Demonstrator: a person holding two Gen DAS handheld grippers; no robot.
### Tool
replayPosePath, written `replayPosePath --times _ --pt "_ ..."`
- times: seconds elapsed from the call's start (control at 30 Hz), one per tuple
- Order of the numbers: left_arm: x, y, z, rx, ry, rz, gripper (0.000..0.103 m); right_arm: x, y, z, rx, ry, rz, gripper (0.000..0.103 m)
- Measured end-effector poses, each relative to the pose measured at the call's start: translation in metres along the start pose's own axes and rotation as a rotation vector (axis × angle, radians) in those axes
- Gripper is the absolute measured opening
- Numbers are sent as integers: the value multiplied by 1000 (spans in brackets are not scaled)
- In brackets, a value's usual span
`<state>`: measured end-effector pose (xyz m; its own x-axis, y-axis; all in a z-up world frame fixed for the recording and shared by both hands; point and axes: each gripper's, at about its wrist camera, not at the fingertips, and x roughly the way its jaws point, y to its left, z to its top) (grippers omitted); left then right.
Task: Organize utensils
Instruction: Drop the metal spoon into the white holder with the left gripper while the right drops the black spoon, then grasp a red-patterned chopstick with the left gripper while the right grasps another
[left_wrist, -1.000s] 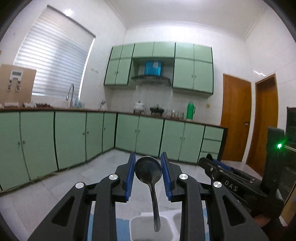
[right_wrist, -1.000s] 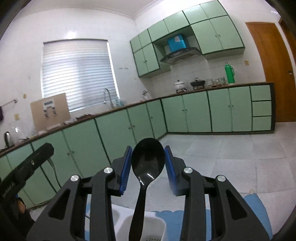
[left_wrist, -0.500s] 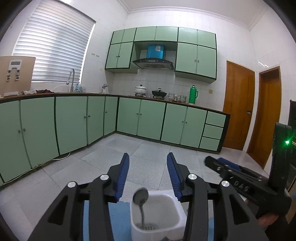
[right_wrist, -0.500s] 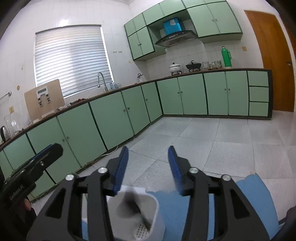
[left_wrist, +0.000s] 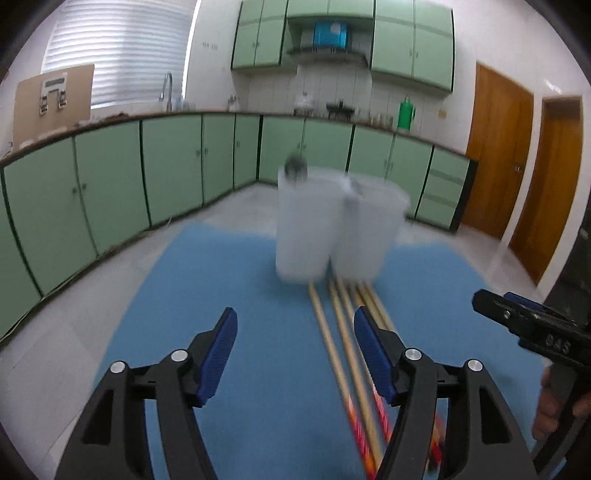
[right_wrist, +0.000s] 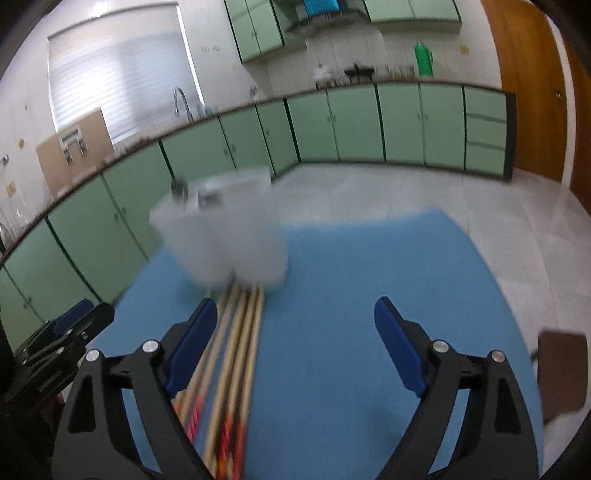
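A white two-cup utensil holder (left_wrist: 334, 225) (right_wrist: 225, 240) stands blurred at the far end of a blue mat (left_wrist: 258, 332) (right_wrist: 351, 295). Spoon tips (left_wrist: 295, 168) (right_wrist: 180, 187) poke above its rims. Several wooden chopsticks (left_wrist: 341, 332) (right_wrist: 236, 332) with red-patterned ends lie on the mat in front of the holder. My left gripper (left_wrist: 293, 347) hangs low over the mat, its jaws opening, nothing between the pads. My right gripper (right_wrist: 295, 347) is wider, its jaws also opening and empty; the chopsticks run by its left finger.
Green cabinets line the walls beyond a grey tiled floor. Wooden doors (left_wrist: 517, 166) stand at the right. A brown flat thing (right_wrist: 561, 373) lies at the mat's right edge. The other gripper (left_wrist: 532, 328) (right_wrist: 62, 336) shows at each view's side.
Both grippers let their spoons drop into the white holder, then pulled back and sank toward the mat with jaws spreading. The chopsticks have come into view.
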<state>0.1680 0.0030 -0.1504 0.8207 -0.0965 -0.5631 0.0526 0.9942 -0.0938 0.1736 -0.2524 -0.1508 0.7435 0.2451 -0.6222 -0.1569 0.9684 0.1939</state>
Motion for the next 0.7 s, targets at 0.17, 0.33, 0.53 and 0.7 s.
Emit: replayPosePath --times 0.17,0.33,0.53,0.7 --pt "-2 -8 -35 13 102 -6 65 -6 12 -45 -37 102 -20 72" --pt "-7 -12 -53 25 146 -13 65 -5 19 -64 -65 172 10 58" --pt "-4 -24 -55 47 197 -19 65 -4 39 -70 -135 202 45 50" --pt "-2 -28 -61 48 230 -40 65 -1 46 -77 -174 236 40 48"
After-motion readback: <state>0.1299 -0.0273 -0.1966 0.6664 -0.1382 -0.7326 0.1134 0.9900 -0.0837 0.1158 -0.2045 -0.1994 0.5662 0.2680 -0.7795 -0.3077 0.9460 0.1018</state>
